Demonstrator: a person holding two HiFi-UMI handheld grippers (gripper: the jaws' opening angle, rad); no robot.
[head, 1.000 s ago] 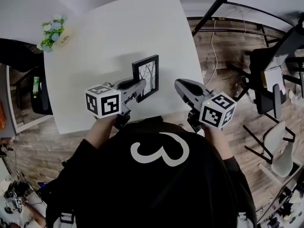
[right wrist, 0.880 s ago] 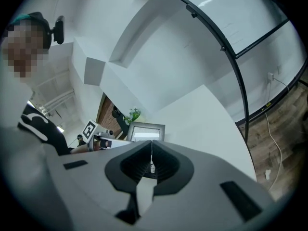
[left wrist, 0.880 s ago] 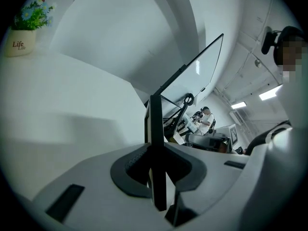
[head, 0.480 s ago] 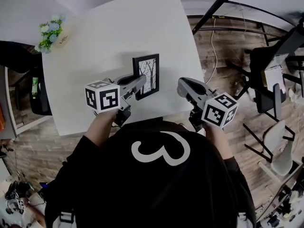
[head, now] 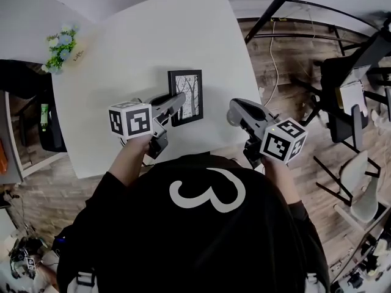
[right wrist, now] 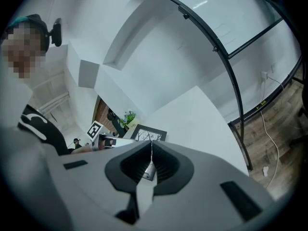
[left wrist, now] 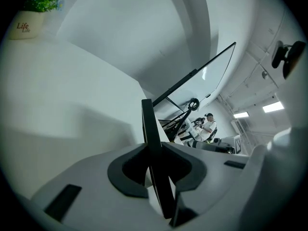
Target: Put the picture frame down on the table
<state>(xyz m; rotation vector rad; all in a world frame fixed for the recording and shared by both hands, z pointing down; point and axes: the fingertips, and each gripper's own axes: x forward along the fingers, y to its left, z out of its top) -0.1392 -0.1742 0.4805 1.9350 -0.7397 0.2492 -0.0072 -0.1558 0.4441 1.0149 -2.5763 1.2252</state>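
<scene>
- Head view: the left gripper (head: 176, 104) holds the black picture frame (head: 187, 95) over the white table (head: 134, 47), at about 5 o'clock from the table's middle. I cannot tell whether the frame touches the top.
- Left gripper view: the jaws are clamped on the frame's thin edge, seen edge-on.
- The right gripper (head: 234, 111), at 3 o'clock of the frame and apart from it, has its jaws together on nothing.
- A flower pot (head: 61, 44) stands at the table's 10 o'clock corner.

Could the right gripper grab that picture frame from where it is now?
Probably yes: only bare table lies between the right gripper and the free right edge of the picture frame, though the gripper's shut jaws would need opening first.
</scene>
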